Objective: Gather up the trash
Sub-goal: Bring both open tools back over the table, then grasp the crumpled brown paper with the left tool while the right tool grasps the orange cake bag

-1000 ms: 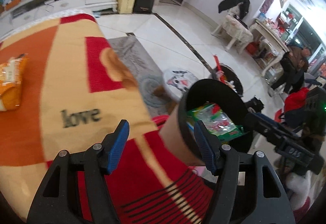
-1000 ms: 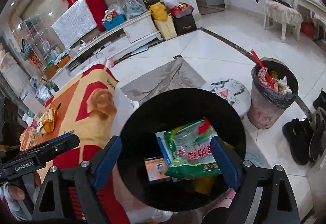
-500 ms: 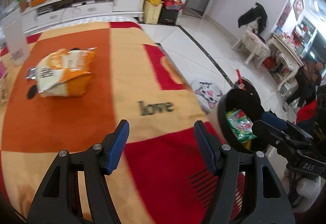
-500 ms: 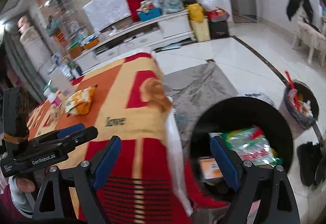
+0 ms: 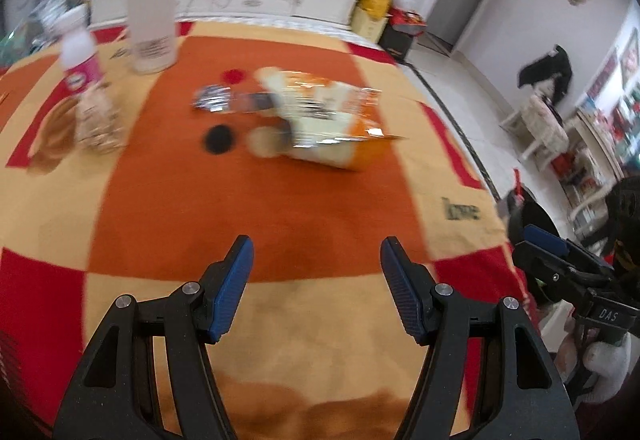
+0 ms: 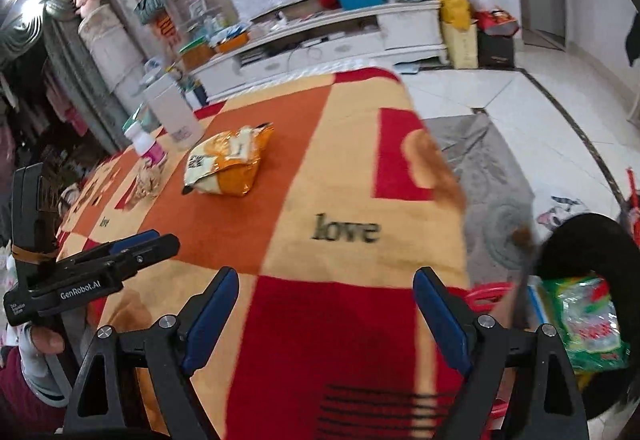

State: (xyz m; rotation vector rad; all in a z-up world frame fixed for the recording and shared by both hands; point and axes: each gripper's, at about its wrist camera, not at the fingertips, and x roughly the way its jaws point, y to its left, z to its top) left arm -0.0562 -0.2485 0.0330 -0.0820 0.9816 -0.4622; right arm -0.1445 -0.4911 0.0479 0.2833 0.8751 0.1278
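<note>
Snack bag [image 5: 328, 128]: on surface, well ahead of left hand-held gripper [image 5: 316, 288].
Left hand-held gripper: parted, empty.
Right hand-held gripper [image 6: 324, 316]: wide, empty.

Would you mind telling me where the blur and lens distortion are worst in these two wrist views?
Left wrist view: heavy motion blur smears the orange snack bag and the bottles behind it, while the left tool stays crisp. Right wrist view: sharper, the bag readable, with blur mainly around the black bin; fisheye bending curves the blanket edges in both.
</note>
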